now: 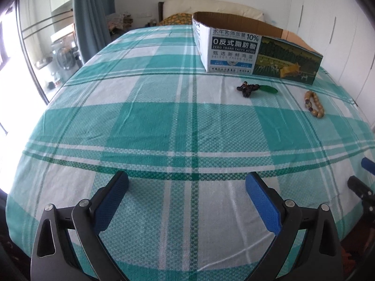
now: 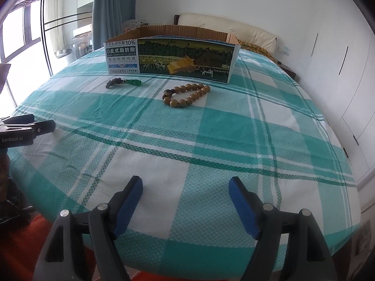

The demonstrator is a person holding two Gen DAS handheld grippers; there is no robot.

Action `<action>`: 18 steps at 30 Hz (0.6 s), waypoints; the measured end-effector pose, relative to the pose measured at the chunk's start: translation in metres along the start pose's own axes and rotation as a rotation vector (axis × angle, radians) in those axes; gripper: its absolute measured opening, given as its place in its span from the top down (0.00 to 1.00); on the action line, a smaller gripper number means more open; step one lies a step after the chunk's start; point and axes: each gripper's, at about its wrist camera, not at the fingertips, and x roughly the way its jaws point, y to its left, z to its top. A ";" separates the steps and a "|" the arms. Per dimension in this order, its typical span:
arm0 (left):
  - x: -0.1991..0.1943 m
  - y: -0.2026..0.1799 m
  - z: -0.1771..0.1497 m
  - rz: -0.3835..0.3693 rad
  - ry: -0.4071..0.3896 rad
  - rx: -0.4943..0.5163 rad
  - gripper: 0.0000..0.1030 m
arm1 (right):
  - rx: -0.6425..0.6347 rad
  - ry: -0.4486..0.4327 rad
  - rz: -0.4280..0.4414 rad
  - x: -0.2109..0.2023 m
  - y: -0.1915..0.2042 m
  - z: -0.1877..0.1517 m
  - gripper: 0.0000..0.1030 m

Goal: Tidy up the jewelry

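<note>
A tan wooden bead bracelet [image 2: 187, 94] lies on the green plaid bed sheet [image 2: 187, 145], just in front of an open cardboard box [image 2: 171, 58]; it also shows in the left wrist view [image 1: 314, 104]. A dark bead string with a green pendant [image 2: 123, 82] lies to its left, also in the left wrist view [image 1: 256, 89]. The box [image 1: 255, 51] stands behind both. My left gripper [image 1: 187, 182] is open and empty near the bed's front edge. My right gripper [image 2: 186, 183] is open and empty, well short of the bracelet.
The left gripper's body [image 2: 25, 128] shows at the left edge of the right wrist view. A headboard and pillow [image 2: 225, 30] are behind the box. White wardrobe doors [image 2: 332, 53] stand on the right, a window and curtain [image 2: 110, 11] on the left.
</note>
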 end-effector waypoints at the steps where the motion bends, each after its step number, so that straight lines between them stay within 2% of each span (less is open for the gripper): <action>1: 0.000 0.000 0.000 0.003 -0.005 -0.005 0.02 | 0.010 -0.003 0.006 0.001 -0.001 0.000 0.23; 4: 0.000 0.000 -0.001 0.014 -0.006 -0.021 0.01 | 0.055 -0.007 0.029 0.003 -0.006 -0.002 0.22; 18: 0.001 -0.001 -0.002 0.017 -0.008 -0.011 0.00 | 0.067 -0.058 0.003 0.002 -0.002 -0.007 0.20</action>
